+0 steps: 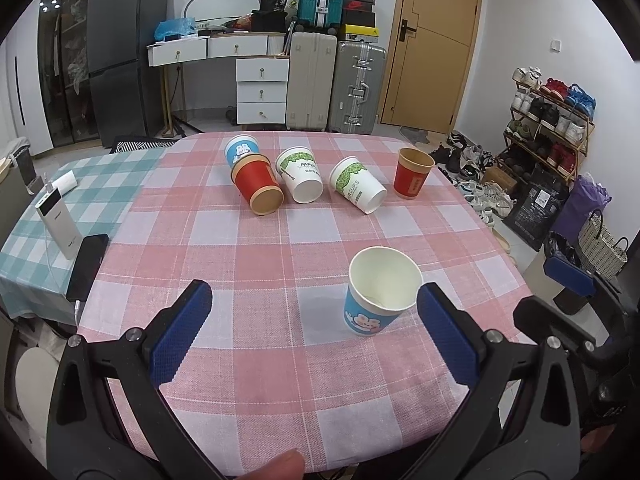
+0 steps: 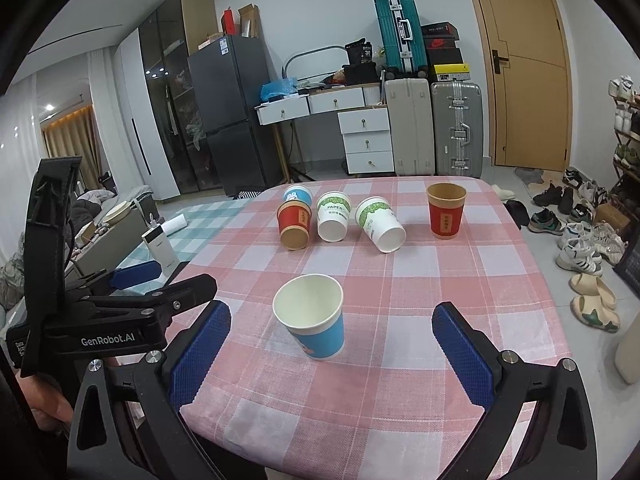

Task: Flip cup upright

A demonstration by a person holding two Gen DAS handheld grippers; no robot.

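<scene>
Cups are sitting on a pink checked tablecloth, six in all. Nearest, at about 5 o'clock in the left wrist view, a blue cup with a cartoon animal print is standing upright, mouth up, just beside the left gripper's right finger pad but apart from it; its base is tucked under its own rim, so contact with the cloth is hard to make out. Both grippers are gaping wide with nothing between the fingers. The right gripper is framing the same cup from the other side. Toward 12 o'clock, a red cup, two white cups with green print and a second blue cup are lying on their sides; the red one is partly hiding that blue one. At 1 o'clock another red cup is standing upright. At 9 o'clock a white power bank and a dark phone are lying on a green checked cloth.
</scene>
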